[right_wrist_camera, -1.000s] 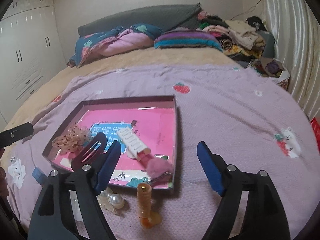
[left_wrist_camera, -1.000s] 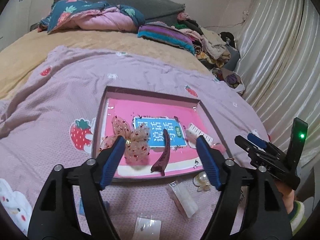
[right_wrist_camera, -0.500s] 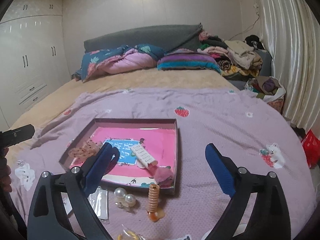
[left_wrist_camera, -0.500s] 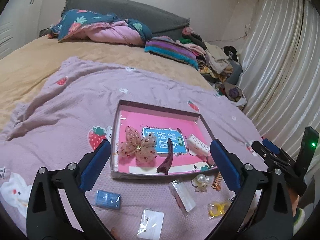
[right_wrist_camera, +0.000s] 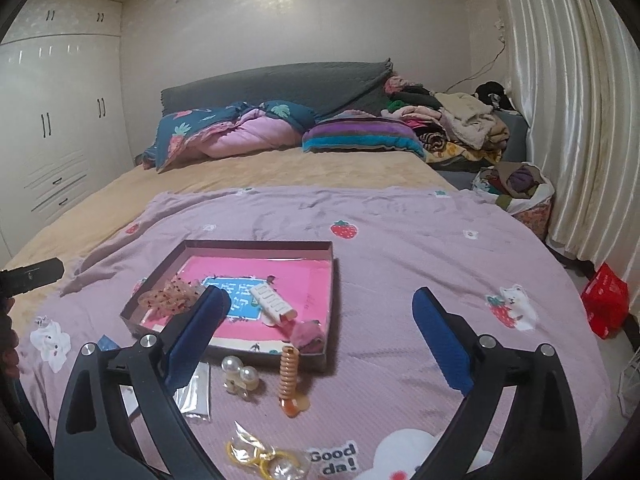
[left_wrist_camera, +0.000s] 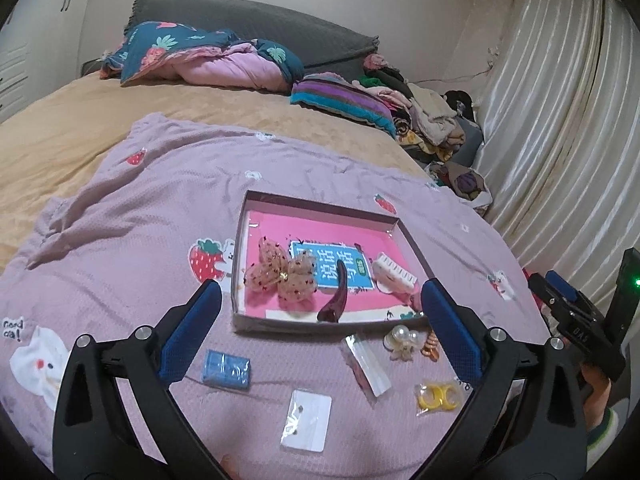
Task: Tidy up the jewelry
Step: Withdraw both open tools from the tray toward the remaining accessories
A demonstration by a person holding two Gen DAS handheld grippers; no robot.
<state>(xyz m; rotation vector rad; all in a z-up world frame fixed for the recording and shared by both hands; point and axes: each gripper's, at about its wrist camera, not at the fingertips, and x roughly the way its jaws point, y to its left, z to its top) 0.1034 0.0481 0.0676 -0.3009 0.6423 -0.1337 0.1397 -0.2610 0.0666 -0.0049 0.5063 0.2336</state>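
Shallow pink-lined cardboard tray [left_wrist_camera: 320, 208] on lilac strawberry-print blanket [left_wrist_camera: 120, 216], holding sheer sequinned bow clip [left_wrist_camera: 280, 276], dark red claw clip [left_wrist_camera: 334, 300], white comb clip [left_wrist_camera: 394, 278]. Between placements: left gripper [left_wrist_camera: 320, 328] and right gripper [right_wrist_camera: 320, 332] just opened wide, empty. Next, seemingly: pearl clip [right_wrist_camera: 239, 374] beside tray. Blue packet [left_wrist_camera: 226, 369] fully visible only from left.

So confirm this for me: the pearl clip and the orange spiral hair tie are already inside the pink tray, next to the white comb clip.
Not quite. The pearl clip and orange spiral hair tie lie on the blanket outside the pink tray; the right wrist view shows it. The white comb clip is inside.
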